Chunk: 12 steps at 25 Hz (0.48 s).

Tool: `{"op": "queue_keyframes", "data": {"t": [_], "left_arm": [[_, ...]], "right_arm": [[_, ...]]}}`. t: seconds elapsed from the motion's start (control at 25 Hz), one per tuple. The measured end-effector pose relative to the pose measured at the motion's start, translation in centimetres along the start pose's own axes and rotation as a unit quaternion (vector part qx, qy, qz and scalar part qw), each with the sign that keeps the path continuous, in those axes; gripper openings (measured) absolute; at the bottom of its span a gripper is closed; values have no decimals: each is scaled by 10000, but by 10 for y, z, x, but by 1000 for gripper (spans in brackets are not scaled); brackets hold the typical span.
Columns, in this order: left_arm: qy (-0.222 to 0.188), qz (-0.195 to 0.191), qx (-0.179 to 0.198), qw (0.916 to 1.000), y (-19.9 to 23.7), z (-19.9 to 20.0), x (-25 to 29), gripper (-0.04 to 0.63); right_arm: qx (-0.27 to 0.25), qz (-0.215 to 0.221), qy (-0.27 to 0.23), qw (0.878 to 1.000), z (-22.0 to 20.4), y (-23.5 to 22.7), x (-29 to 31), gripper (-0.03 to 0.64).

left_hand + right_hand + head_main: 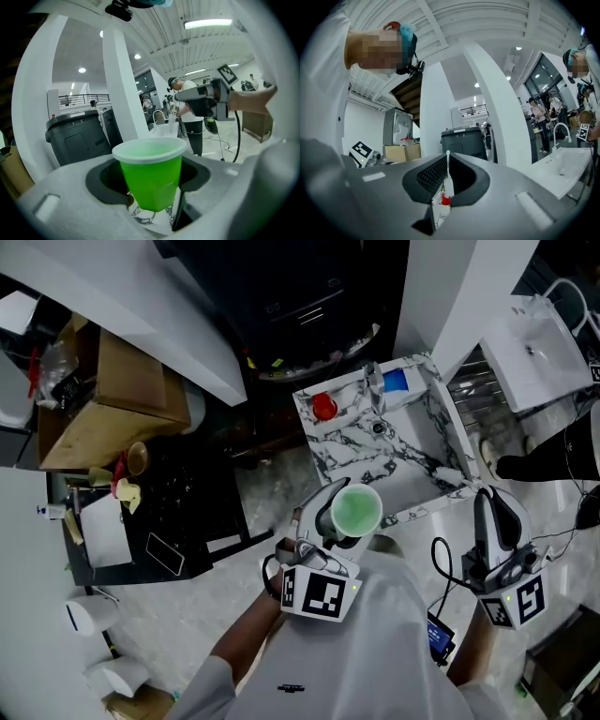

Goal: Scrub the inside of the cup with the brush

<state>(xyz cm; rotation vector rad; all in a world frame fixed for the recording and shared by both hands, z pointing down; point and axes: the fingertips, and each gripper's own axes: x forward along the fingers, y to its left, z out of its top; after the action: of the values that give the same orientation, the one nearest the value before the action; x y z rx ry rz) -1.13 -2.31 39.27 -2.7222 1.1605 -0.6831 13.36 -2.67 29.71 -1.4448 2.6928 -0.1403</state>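
Observation:
My left gripper (pixel 339 514) is shut on a green plastic cup (pixel 357 510) with a pale rim. The cup stands upright, mouth up, over the near edge of a small marble-patterned table (pixel 361 451). In the left gripper view the cup (pixel 151 177) sits clamped between the jaws of that gripper (pixel 152 187). My right gripper (pixel 487 501) is to the right of the table, its jaws closed together with nothing between them (pixel 446 165). On the table's far side lie a clear and blue item that looks like the brush (pixel 386 385) and a red object (pixel 324 406).
A white sink (pixel 534 348) and a metal rack (pixel 476 381) stand at the right. A black bin (pixel 300 287) is behind the table, a cardboard box (pixel 103 409) and a black cart (pixel 173 512) at the left. Another person's shoe (pixel 525 466) is near my right gripper.

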Motion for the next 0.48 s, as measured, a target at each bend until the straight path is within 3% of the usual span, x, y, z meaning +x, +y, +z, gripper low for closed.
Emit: {"op": "queue_keyframes", "data": {"t": [0.24,0.48], "left_arm": [[-57,27,-123,9999,3,3,1,285],[-92,-15,-360,9993,5,3,3,285]], "right_arm": [[78,-231,511,9984,-47,-10,-1,21],[356,115,1043,9938,-97,22,20,21]]}}
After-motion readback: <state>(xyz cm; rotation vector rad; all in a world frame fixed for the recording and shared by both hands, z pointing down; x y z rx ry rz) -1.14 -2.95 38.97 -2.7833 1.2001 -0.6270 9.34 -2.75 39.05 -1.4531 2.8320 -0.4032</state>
